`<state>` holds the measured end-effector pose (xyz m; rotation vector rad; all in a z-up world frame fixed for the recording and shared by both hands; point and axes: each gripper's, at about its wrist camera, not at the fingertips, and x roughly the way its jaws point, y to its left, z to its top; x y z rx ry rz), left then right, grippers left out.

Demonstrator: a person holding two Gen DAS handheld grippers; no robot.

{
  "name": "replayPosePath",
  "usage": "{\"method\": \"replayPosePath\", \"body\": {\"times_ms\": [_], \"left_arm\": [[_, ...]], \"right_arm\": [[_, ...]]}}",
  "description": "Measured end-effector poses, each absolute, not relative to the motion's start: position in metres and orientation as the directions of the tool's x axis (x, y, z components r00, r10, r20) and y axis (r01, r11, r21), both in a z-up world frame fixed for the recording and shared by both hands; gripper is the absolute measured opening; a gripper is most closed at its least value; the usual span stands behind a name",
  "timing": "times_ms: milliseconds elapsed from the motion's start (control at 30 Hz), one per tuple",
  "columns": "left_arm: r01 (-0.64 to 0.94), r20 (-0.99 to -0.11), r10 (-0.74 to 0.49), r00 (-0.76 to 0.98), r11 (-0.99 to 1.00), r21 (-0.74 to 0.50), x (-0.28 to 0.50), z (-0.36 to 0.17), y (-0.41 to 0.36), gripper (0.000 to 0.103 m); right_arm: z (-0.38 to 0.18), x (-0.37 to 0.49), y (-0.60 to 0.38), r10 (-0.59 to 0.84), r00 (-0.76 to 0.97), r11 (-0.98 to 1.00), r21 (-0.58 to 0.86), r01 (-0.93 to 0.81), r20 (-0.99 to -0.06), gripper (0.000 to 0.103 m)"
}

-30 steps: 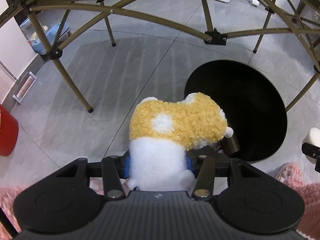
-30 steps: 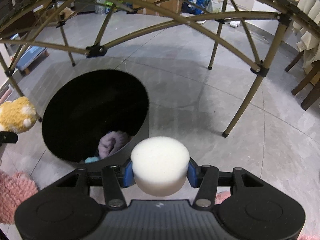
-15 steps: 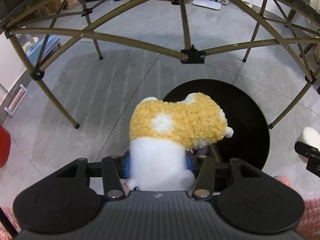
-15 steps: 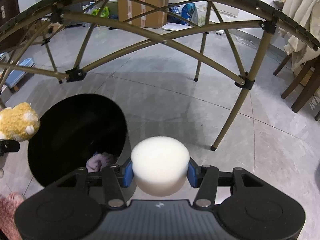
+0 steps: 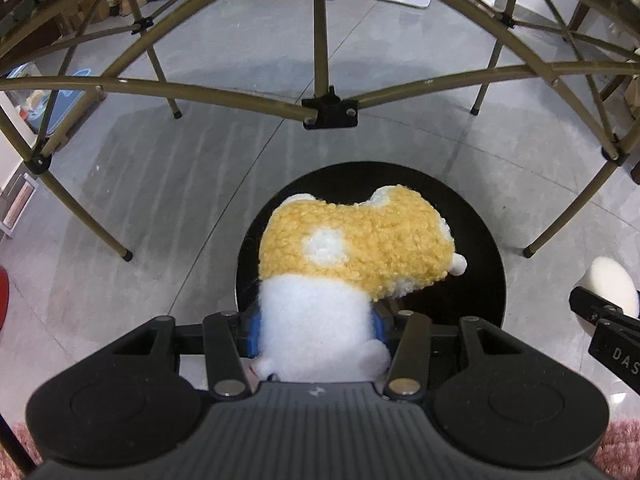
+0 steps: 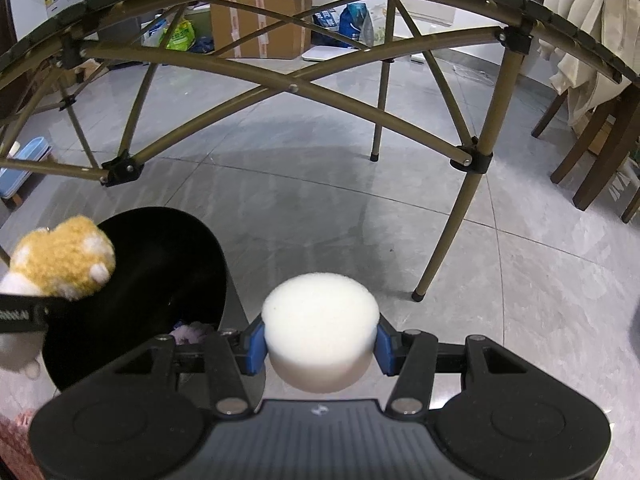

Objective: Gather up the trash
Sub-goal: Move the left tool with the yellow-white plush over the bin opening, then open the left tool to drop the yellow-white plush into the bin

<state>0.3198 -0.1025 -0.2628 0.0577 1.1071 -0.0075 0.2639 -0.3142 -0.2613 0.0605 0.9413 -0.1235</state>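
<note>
The left gripper (image 5: 316, 334) is gripping a fluffy yellow-and-white plush toy (image 5: 352, 248) in its fingers above the round black bin (image 5: 486, 264), having drifted over it from beside it. Next: release. The right gripper (image 6: 320, 346) is clamping 1 white foam puck (image 6: 320, 330) beside the bin.

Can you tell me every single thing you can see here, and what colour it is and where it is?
plush toy: one, yellow and white, held over the bin
sponge: one, white, round, held to the right of the bin
bin: one, black, on the floor
cloth: one, pale purple, inside the bin
folding table frame: one, olive-brown, standing over the bin
floor: grey tiles
cardboard box: one, brown, far back
wooden chair: one, dark brown, far right
left tongs: black with blue pads, clamped on the plush toy
right tongs: black with blue pads, clamped on the sponge
</note>
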Motion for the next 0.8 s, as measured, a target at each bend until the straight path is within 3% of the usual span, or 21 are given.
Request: {"method": "replayPosePath", "body": {"times_ms": [633,667,700,767,800], "left_arm": [[0.032,-0.922,0.010,0.388,0.999,0.024,0.326,-0.275,-0.121,0.053],[0.033,-0.922,0.005,0.387,0.999,0.019,0.326,-0.275,-0.120,0.062],[0.033,-0.922,0.001,0.388,0.999,0.014,0.327,-0.274,-0.120,0.081],[0.016,-0.916,0.004,0.401,1.000,0.012,0.326,-0.270,-0.119,0.103],[0.008,-0.911,0.007,0.413,1.000,0.011,0.325,-0.268,-0.118,0.103]], "right_arm": [[-0.274,0.268,-0.319,-0.102,0.548,0.988,-0.022,0.151,-0.830,0.051],[-0.274,0.268,-0.319,-0.104,0.548,0.988,-0.023,0.152,-0.830,0.051],[-0.275,0.269,-0.319,-0.105,0.547,0.988,-0.024,0.153,-0.831,0.051],[-0.275,0.269,-0.320,-0.105,0.544,0.988,-0.024,0.154,-0.832,0.051],[-0.275,0.270,-0.320,-0.104,0.543,0.988,-0.024,0.153,-0.833,0.051]]}}
